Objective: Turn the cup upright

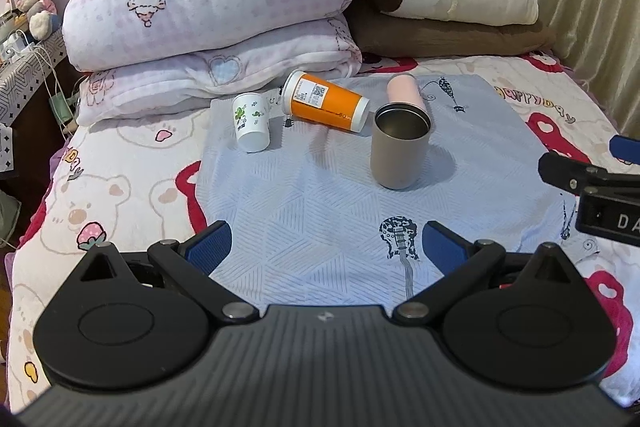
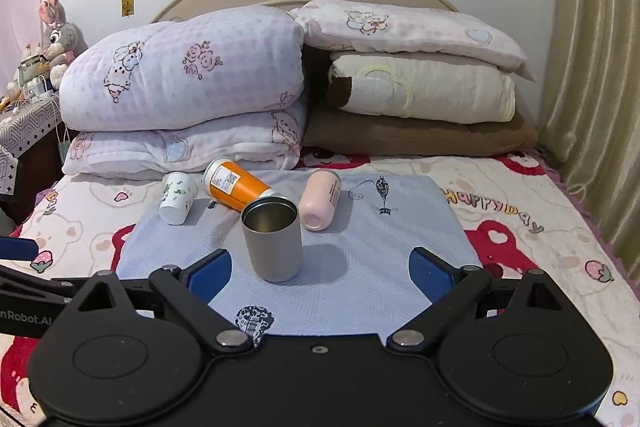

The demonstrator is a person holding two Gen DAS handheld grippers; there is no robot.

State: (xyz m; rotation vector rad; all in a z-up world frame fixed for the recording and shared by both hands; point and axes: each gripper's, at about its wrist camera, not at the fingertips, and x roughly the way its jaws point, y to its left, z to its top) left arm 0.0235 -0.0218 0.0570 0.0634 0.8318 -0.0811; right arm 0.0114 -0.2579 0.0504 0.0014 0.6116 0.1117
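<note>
Grey metal cup [image 2: 272, 239] stands upright; both tongs [image 1: 326, 247] [image 2: 320, 273] spread.

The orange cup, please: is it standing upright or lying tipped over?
Tipped over: the orange cup lies on its side on the blue cloth.

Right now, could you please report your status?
Both hand-held grippers open, empty. Grey cup upright; orange, pink, white cups lying. Path unobstructed.

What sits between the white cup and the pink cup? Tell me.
The orange cup, lying on its side, sits between the white cup and the pink cup. The right wrist view shows it best.
</note>
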